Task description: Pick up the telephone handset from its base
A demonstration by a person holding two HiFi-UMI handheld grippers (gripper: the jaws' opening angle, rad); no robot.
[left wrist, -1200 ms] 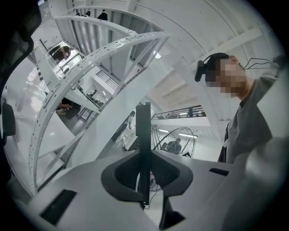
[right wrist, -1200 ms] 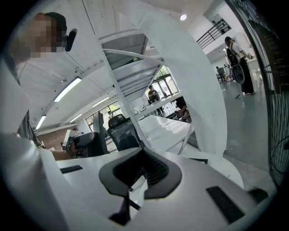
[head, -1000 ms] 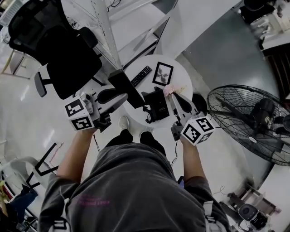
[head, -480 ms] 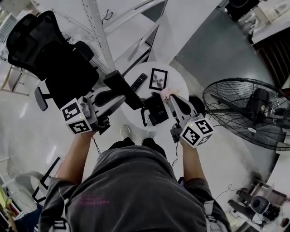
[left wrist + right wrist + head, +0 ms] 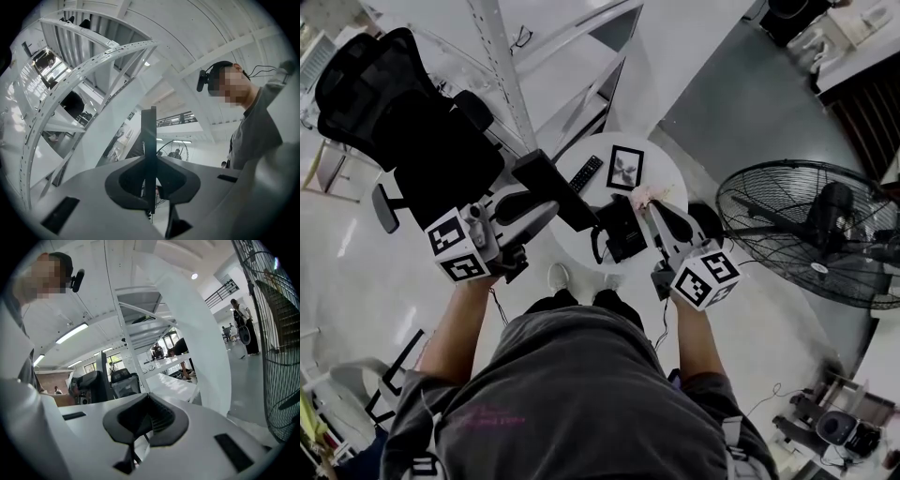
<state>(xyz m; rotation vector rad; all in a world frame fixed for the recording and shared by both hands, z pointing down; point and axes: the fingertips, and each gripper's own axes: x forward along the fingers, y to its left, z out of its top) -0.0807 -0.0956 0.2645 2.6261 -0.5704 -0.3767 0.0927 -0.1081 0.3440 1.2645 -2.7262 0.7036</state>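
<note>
In the head view my left gripper is shut on the black telephone handset, a long dark bar held in the air over the left edge of the small round white table. The black telephone base sits at the table's near edge, and a cord hangs at its left side. In the left gripper view the handset stands edge-on, clamped between the pads. My right gripper hovers just right of the base, jaws together and empty. The right gripper view shows the same gripper holding nothing.
A black remote, a framed picture and a small pink thing lie on the table. A large floor fan stands to the right. A black office chair and a white rack post are at the left.
Both grippers have risen a little. The handset has stayed in the left gripper's hold and moved up with it. The right gripper stays shut and empty.
</note>
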